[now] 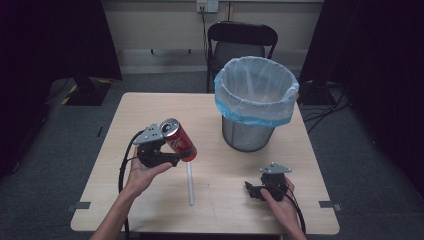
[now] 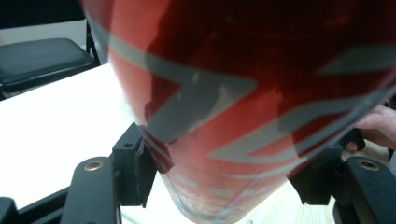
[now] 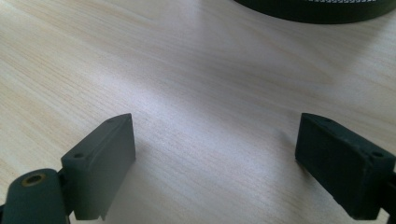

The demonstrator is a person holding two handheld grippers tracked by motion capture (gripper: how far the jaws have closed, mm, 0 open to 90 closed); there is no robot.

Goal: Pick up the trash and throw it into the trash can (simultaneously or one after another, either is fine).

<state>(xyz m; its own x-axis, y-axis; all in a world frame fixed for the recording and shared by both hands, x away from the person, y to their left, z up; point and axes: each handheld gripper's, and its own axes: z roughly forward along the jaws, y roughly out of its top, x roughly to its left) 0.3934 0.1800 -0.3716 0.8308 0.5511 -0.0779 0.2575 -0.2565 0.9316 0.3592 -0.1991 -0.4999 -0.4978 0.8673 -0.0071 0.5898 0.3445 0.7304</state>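
Two claws over a light wood tabletop (image 1: 220, 200). Left claw (image 1: 176, 156) clamped on a red can (image 1: 178, 139), lifted off the tabletop, can tilted with its silver top toward upper left. In left gripper view, red can (image 2: 243, 102) with grey stripes pressed between both black jaws, a dark chair (image 2: 42, 58) seen behind at far left, part of a hand (image 2: 378, 123) at right edge. Left hand (image 1: 142, 172) under the claw, palm up.

Right claw (image 1: 255, 190) low near the tabletop at right front, held in right hand (image 1: 280, 200), jaws spread wide with nothing between them. In right gripper view, right claw (image 3: 215, 158) wide apart over bare wood grain (image 3: 196, 70), dark base of the bin (image 3: 322, 9) at top edge.

White stick-like thing (image 1: 190, 182) flat on the tabletop between the two claws, just below the can; cannot tell what it is.

Mesh waste bin (image 1: 248, 131) with pale blue bag liner (image 1: 256, 90) upright at right rear of the tabletop, well apart from the can. Black chair (image 1: 240, 42) behind the tabletop, against the wall.
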